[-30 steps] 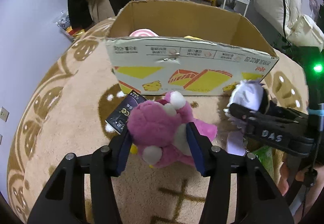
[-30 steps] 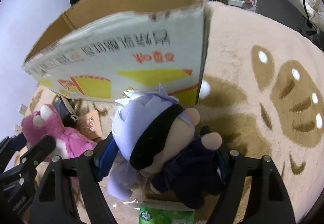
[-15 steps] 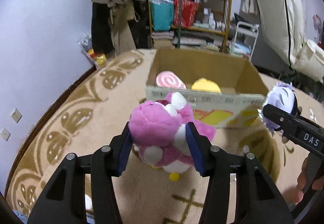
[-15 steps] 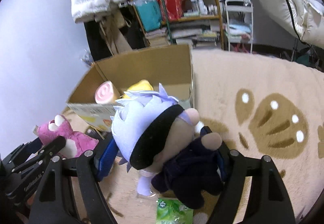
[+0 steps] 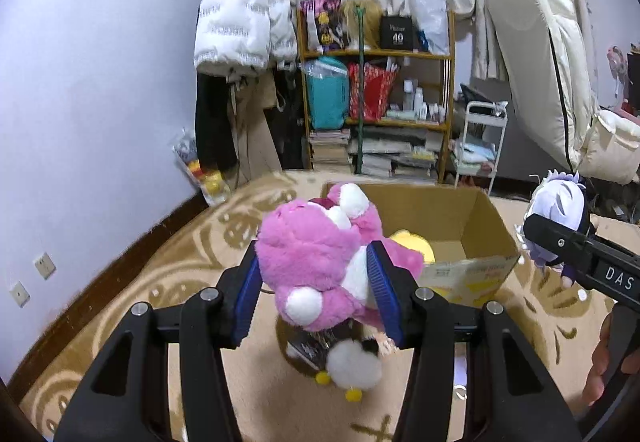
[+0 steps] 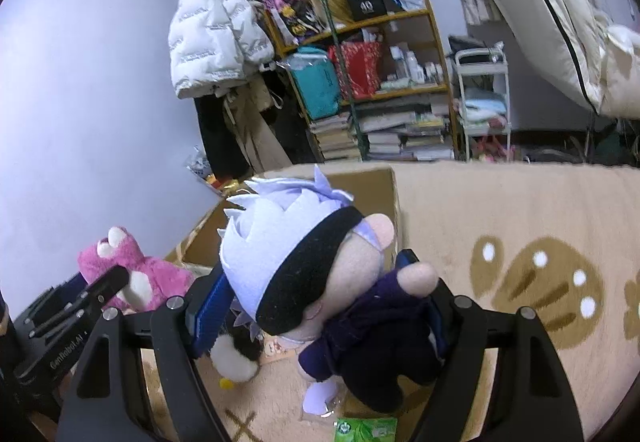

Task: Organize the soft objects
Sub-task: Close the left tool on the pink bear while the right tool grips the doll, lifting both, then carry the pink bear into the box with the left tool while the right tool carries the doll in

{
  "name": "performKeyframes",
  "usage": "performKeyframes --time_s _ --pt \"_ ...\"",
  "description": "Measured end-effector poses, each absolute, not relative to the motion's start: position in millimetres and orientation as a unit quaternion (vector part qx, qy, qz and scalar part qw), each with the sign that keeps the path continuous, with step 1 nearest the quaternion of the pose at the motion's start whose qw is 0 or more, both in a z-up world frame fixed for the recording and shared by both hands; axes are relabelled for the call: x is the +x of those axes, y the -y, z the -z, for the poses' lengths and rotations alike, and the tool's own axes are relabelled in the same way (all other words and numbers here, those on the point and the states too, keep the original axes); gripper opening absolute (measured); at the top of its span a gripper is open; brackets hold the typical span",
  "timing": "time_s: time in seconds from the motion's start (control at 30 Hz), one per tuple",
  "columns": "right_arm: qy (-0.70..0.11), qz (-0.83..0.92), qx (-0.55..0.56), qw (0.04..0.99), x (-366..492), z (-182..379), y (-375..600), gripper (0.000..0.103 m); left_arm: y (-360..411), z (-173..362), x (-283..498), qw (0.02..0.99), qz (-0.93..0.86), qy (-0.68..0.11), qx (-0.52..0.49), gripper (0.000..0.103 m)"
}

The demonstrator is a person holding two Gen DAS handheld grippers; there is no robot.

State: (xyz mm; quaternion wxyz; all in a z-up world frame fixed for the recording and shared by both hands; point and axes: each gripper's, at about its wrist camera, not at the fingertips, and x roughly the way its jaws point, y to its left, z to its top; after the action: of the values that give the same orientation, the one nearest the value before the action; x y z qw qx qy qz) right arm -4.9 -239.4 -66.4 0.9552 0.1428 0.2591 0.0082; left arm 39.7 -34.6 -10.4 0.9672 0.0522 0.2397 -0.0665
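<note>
The pink plush bear (image 5: 320,262) is clamped between the jaws of the left gripper (image 5: 316,294) and held in the air, just in front of the open cardboard box (image 5: 472,238). A white-haired doll (image 6: 320,282) is clamped between the jaws of the right gripper (image 6: 320,306), above the beige rug (image 6: 520,210). A yellow plush (image 5: 412,242) is seen inside the box.
</note>
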Motion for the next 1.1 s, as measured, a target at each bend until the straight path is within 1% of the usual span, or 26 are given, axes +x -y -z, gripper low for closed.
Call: performKeyframes --time_s 0.07,0.13,0.17,0.23,0.3,0.53,0.6,0.63,0.67,0.7,0.8,0.83,0.87,0.9,1.1 --pt "-0.250 -0.016 0.142 0.958 -2 60 238 0.083 36 5 41 0.971 0.067 -0.223 0.058 0.050" --pt "-0.239 -0.024 0.140 0.961 3 53 236 0.083 39 0 41 0.974 0.070 -0.205 0.067 0.042" --pt "-0.234 -0.027 0.136 0.962 7 50 235 0.083 43 -3 42 0.975 0.071 -0.198 0.074 0.039" --pt "-0.229 -0.031 0.125 0.965 12 46 230 0.083 48 -9 45 0.977 0.070 -0.184 0.084 0.039" --pt "-0.229 -0.033 0.114 0.966 19 44 226 0.083 52 -11 50 0.977 0.078 -0.180 0.086 0.034" --pt "-0.247 -0.037 0.123 0.960 37 58 225 0.083 46 20 90 0.954 0.072 -0.282 0.070 0.033" --pt "-0.252 -0.036 0.122 0.959 38 60 226 0.083 43 30 99 0.944 0.059 -0.315 0.073 0.037" --pt "-0.254 -0.037 0.124 0.959 39 61 226 0.083 41 36 101 0.940 0.055 -0.329 0.075 0.041" --pt "-0.255 -0.037 0.127 0.958 39 62 227 0.083 38 42 105 0.935 0.048 -0.343 0.074 0.054" --pt "-0.256 -0.038 0.129 0.957 39 63 228 0.083 33 48 110 0.929 0.037 -0.362 0.069 0.062" --pt "-0.260 -0.038 0.138 0.955 38 67 231 0.083 24 62 120 0.912 0.026 -0.406 0.054 0.064" --pt "-0.262 -0.039 0.142 0.954 38 68 232 0.083 18 69 123 0.902 0.026 -0.428 0.048 0.070" --pt "-0.263 -0.040 0.146 0.953 39 69 233 0.083 15 73 123 0.896 0.024 -0.441 0.044 0.081" --pt "-0.263 -0.040 0.149 0.952 38 69 234 0.083 12 79 124 0.888 0.018 -0.458 0.040 0.084" --pt "-0.272 -0.042 0.162 0.947 40 75 237 0.083 5 110 122 0.854 0.001 -0.519 0.046 0.084"
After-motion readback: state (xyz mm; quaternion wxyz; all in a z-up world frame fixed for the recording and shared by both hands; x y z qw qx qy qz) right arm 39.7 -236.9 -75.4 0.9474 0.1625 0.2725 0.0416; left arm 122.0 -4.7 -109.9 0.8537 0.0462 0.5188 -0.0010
